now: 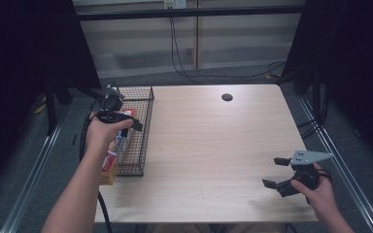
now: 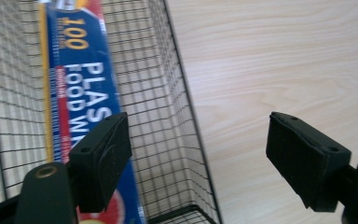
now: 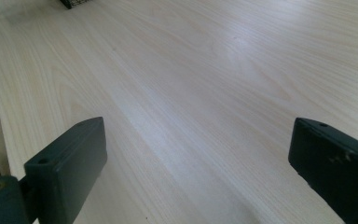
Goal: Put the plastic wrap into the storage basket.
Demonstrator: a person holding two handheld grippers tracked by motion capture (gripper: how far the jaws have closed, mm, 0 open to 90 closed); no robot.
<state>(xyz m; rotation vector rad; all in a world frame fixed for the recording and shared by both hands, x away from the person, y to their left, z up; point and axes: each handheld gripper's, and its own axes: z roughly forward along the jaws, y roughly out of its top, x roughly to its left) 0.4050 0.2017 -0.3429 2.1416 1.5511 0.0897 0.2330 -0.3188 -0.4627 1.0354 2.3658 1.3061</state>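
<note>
A black wire basket [image 1: 144, 127] stands at the table's left edge. In it lies a long blue, red and yellow box of plastic food wrap [image 1: 110, 164], its near end poking out toward the person. My left gripper [image 1: 132, 122] hovers over the basket, open, with nothing between its jaws. In the left gripper view the box [image 2: 81, 93] runs along the basket's floor under my left gripper [image 2: 198, 140], with the mesh wall [image 2: 177, 121] beside it. My right gripper [image 1: 275, 172] stands open over bare wood near the front right corner, and the right gripper view shows my right gripper [image 3: 196, 149] holding nothing.
The light wooden table [image 1: 213, 145] has a small black round grommet [image 1: 227, 97] near its far edge. Cables [image 1: 179, 63] trail over the floor behind it. Dark curtains hang at both sides. Metal rails run along the floor left and right.
</note>
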